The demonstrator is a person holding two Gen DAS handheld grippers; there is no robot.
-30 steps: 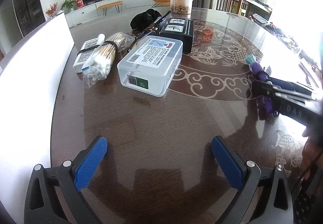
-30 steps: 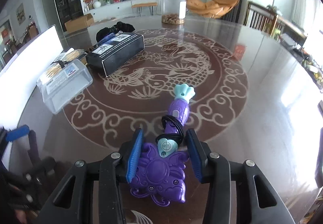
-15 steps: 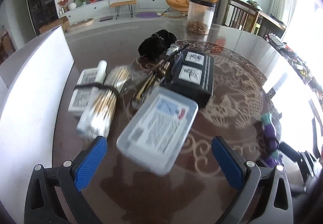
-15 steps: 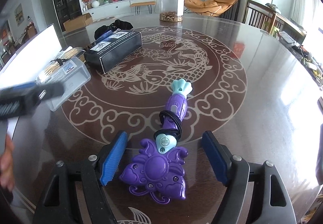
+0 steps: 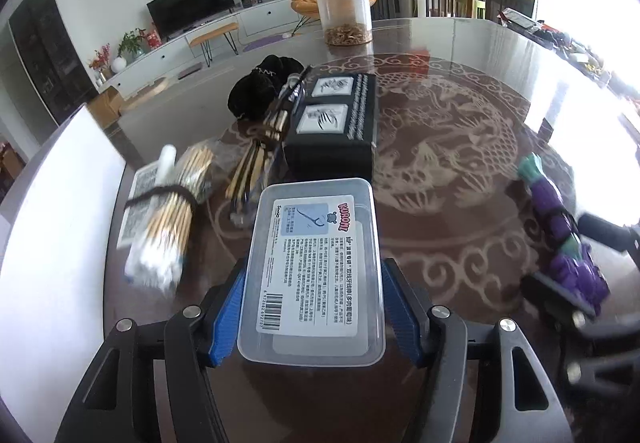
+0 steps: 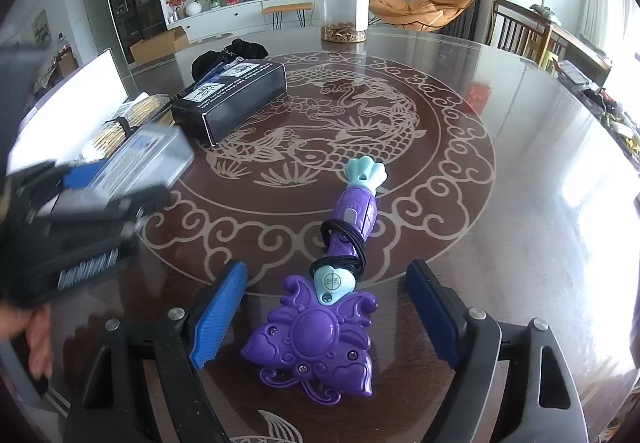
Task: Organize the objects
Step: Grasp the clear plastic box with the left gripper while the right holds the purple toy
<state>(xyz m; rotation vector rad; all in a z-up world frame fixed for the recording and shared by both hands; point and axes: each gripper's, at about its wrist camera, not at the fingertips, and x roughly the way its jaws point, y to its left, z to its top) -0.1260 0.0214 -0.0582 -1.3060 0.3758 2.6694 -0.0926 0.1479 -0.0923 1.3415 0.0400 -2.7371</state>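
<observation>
A clear plastic box [image 5: 316,267] with a printed label lies on the dark round table [image 5: 440,163]. My left gripper [image 5: 314,269] straddles its near end. Its jaws are closing, and both blue pads [image 5: 228,311] lie against the box's long sides. From the right wrist view the left gripper [image 6: 80,211] is a blur at the left, around the same box [image 6: 148,159]. A purple toy wand [image 6: 320,331] with a teal tip lies flat between the fingers of my right gripper [image 6: 326,271]. These jaws are opening, and the pads stand clear of the toy on both sides.
Behind the clear box sit a black carton [image 5: 332,123], a bundle of sticks and pens [image 5: 260,151], banded cotton swabs [image 5: 172,219] and a black pouch [image 5: 260,83]. A tall clear jar [image 5: 344,15] stands at the far edge. A white board [image 5: 52,243] borders the left. A hand [image 6: 36,331] shows low left.
My left gripper came forward over the table to the clear box and narrowed its jaws onto it. My right gripper's jaws spread off the purple toy, which stayed in place.
</observation>
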